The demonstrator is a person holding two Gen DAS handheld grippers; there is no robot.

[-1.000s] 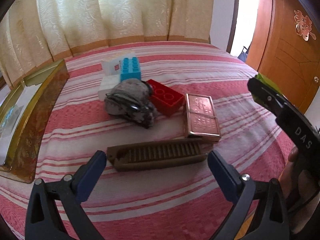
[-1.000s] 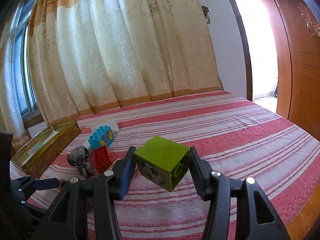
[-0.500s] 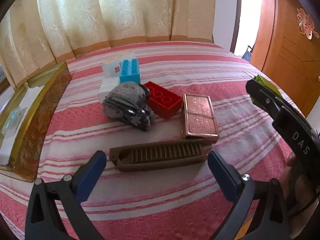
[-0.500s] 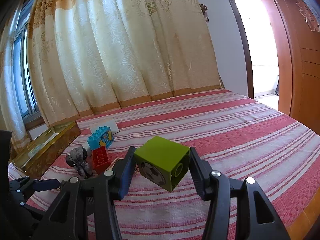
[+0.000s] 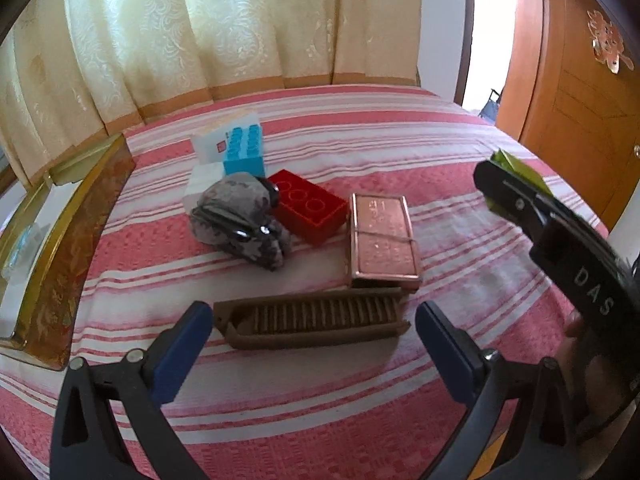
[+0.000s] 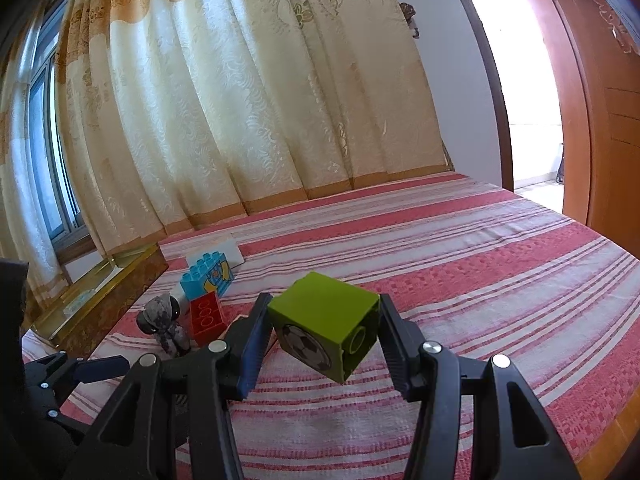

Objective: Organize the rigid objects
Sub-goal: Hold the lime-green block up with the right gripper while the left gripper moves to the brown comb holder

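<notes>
The right gripper (image 6: 325,346) clamps a green block (image 6: 326,326) with a football picture, held above the striped bedspread (image 6: 460,280). Left of the green block lie a red brick (image 6: 206,317), a blue brick (image 6: 206,278) behind it, and a grey toy (image 6: 163,322) beside the red one.

Little has changed over the last second. In the left wrist view the whole scene has slid slightly: the brown comb-like tray (image 5: 312,322) now sits a touch lower and nearer the blue pads than a second ago, the copper-coloured box (image 5: 382,236) and red brick (image 5: 308,206) shifting with it, and more of the bright doorway (image 5: 482,36) shows. The right hand-held gripper (image 5: 516,196) at the right edge has edged a little higher in that picture, the green cube (image 6: 326,326) between its pads tilted a shade differently.
</notes>
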